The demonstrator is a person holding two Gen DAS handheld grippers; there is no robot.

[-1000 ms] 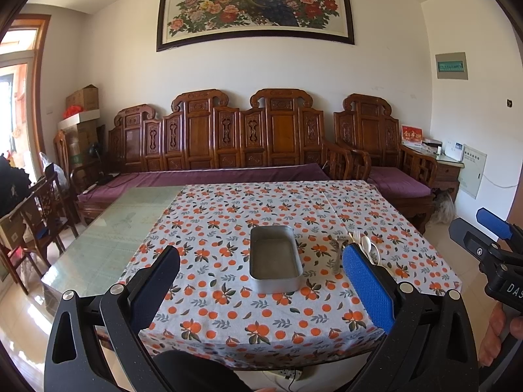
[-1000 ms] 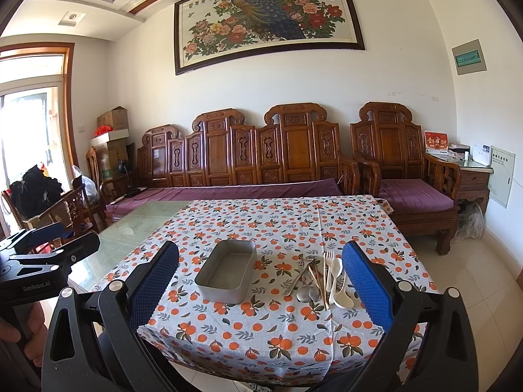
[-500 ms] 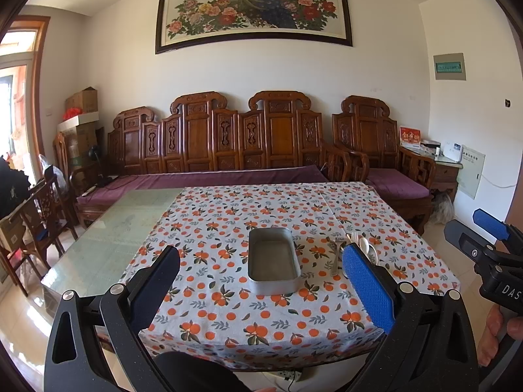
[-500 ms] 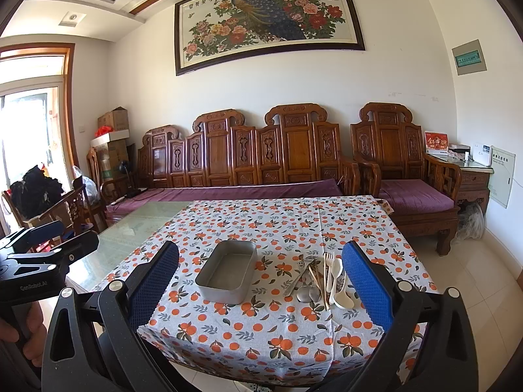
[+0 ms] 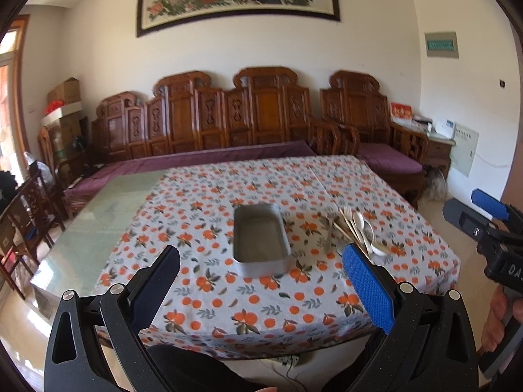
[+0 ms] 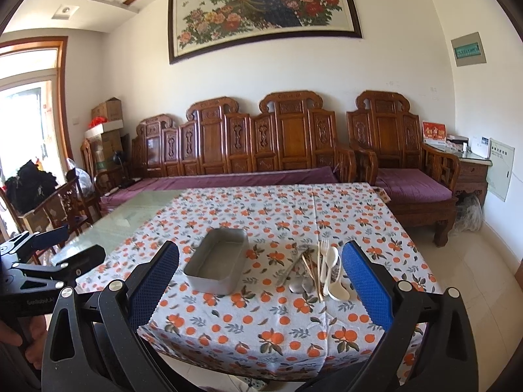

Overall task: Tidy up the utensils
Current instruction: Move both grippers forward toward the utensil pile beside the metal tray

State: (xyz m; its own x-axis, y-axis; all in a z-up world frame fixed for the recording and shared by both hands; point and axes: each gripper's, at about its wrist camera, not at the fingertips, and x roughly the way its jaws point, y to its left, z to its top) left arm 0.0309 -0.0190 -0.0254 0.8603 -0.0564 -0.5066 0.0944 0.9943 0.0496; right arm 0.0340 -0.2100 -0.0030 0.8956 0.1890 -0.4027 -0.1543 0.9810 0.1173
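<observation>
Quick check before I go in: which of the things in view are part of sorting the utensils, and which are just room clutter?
For the job:
- metal tray, nothing in it
- utensil pile beside it: fork, white spoons, chopsticks, metal spoons
- left tongs and right tongs, both open

Just lying about:
- orange-print tablecloth
- carved wooden sofa
- peacock painting
- cardboard boxes

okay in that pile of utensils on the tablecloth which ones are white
The two white spoons at the right edge of the pile, nearest the right claw. The fork, chopsticks and metal spoons beside them are tan or grey.
</observation>
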